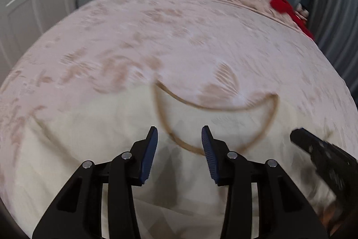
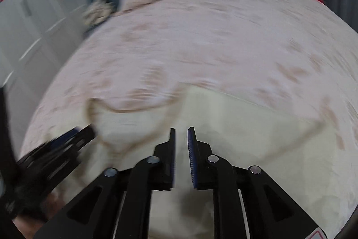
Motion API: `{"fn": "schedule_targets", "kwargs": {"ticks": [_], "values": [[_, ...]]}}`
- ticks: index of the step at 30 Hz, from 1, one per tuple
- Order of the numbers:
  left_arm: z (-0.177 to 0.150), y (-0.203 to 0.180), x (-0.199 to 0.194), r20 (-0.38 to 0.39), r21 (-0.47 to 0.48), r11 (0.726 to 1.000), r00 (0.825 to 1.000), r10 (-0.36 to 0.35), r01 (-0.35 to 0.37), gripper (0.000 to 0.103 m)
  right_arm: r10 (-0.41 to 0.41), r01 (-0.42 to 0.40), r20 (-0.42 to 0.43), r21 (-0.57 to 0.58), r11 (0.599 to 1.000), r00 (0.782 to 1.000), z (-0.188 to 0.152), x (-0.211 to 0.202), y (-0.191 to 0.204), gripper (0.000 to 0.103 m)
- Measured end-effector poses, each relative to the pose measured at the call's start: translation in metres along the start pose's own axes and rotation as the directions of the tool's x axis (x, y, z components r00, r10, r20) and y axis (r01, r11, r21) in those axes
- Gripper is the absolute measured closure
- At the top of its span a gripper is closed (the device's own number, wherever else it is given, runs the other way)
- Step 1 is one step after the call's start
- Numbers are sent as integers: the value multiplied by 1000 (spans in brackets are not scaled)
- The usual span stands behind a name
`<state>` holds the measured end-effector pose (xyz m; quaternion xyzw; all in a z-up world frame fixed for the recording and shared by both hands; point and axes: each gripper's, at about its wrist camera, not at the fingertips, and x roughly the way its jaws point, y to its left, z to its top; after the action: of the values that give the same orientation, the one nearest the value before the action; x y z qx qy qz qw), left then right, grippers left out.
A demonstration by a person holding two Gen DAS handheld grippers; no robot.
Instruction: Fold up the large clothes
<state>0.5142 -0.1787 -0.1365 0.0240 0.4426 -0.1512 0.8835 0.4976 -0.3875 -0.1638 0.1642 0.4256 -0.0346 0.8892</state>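
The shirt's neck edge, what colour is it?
Tan-brown trim on a cream shirt; left wrist view shows it best.

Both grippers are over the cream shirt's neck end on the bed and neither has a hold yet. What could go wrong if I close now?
1. The left gripper hangs open over the cream shirt by its brown collar; pinching deep may also catch the pink bedspread.
2. The right gripper is nearly closed, so it may slide off flat cloth.
3. Both views are blurred, so aim is uncertain.

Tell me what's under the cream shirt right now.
The cream shirt lies flat on the pink floral bedspread, which shows all around it. Whatever lies beneath the shirt's middle is covered. Both tongs hover above it, holding nothing.
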Motion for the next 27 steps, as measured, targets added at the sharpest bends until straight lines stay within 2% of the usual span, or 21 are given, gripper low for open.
{"fn": "schedule_targets", "kwargs": {"ticks": [2, 3, 5, 7, 9, 15, 18, 27], "values": [[6, 12, 8, -22, 1, 998, 998, 60, -60, 64, 28, -28, -18, -42, 999, 999, 7, 10, 21, 71], [7, 18, 16, -45, 3, 997, 996, 81, -81, 63, 38, -40, -36, -55, 998, 999, 9, 19, 29, 70], [3, 22, 27, -86, 17, 995, 992, 94, -93, 63, 24, -30, -76, -81, 996, 997, 8, 39, 41, 70], [-1, 19, 32, -74, 52, 993, 991, 110, -107, 63, 2, -15, -116, -118, 993, 993, 4, 57, 48, 70], [-7, 14, 34, -61, 77, 989, 989, 131, -127, 63, -42, 22, -143, -145, 989, 989, -3, 70, 47, 75], [-13, 16, 38, -22, 64, 990, 991, 130, -128, 61, -68, 53, -92, -151, 987, 993, -10, 71, 45, 83], [-13, 21, 39, -12, 47, 992, 993, 116, -116, 60, -83, 71, -71, -153, 986, 994, -15, 68, 45, 84], [-18, 16, 42, 32, 62, 986, 988, 152, -154, 60, -73, 68, -33, -125, 990, 997, -18, 69, 41, 86]]}}
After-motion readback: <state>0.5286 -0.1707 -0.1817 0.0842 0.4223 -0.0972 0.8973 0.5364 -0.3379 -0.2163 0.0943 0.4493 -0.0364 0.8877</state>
